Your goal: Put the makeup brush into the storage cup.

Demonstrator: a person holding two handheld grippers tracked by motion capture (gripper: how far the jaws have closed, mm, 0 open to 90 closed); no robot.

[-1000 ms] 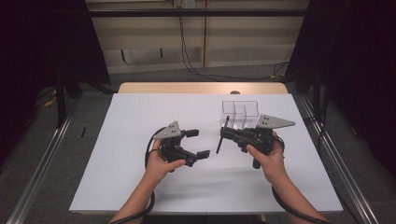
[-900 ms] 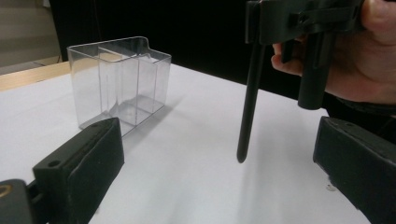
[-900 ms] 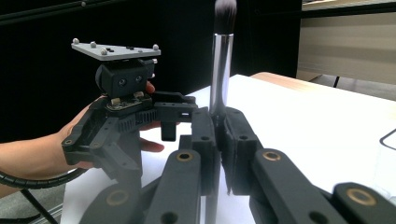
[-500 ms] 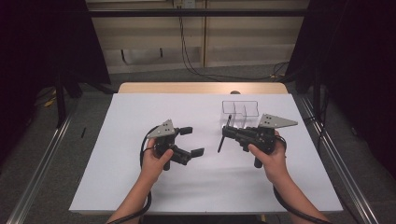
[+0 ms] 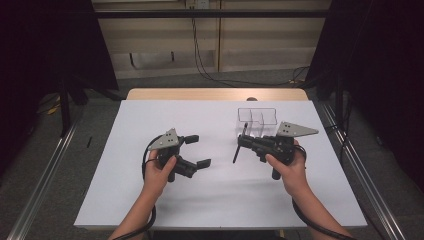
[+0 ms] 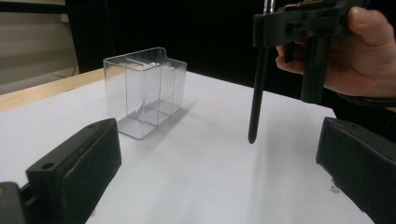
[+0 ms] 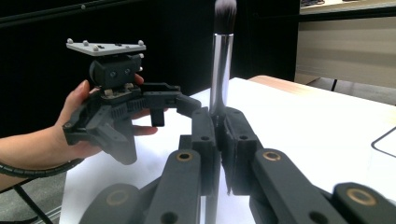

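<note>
**Makeup brush held upright, organizer waiting just behind**

At about 9 o'clock from the table's middle, the left gripper (image 5: pixel 194 151) hangs just above the white table cover (image 5: pixel 150 210) with its jaws spread wide and nothing between them; in the left gripper view both pads frame bare surface. It faces 3 o'clock, toward the brush.

Right of centre, the right gripper (image 5: pixel 242 141) has its jaws pressed together on a makeup brush (image 5: pixel 238 145), pinching it around the chrome ferrule (image 7: pixel 219 70). The brush stands near upright, bristles (image 7: pixel 225 7) up and the black handle tip (image 6: pixel 252 135) hanging just clear of the cover.

At 12 o'clock from that gripper, just beyond it, stands the clear acrylic organizer (image 5: pixel 256 121), empty, with divided compartments.

To do the step well, I judge the brush should be lifted above the organizer's rim, kept vertical, centred over one compartment, and lowered handle first before the jaws part. A tilt could catch a divider or tip the light box; the free gripper could steady it.

The cover is plain and matte over a wooden tabletop (image 5: pixel 215 93). Dark curtains flank the room; cables (image 5: pixel 210 70) trail on the grey floor behind.
</note>
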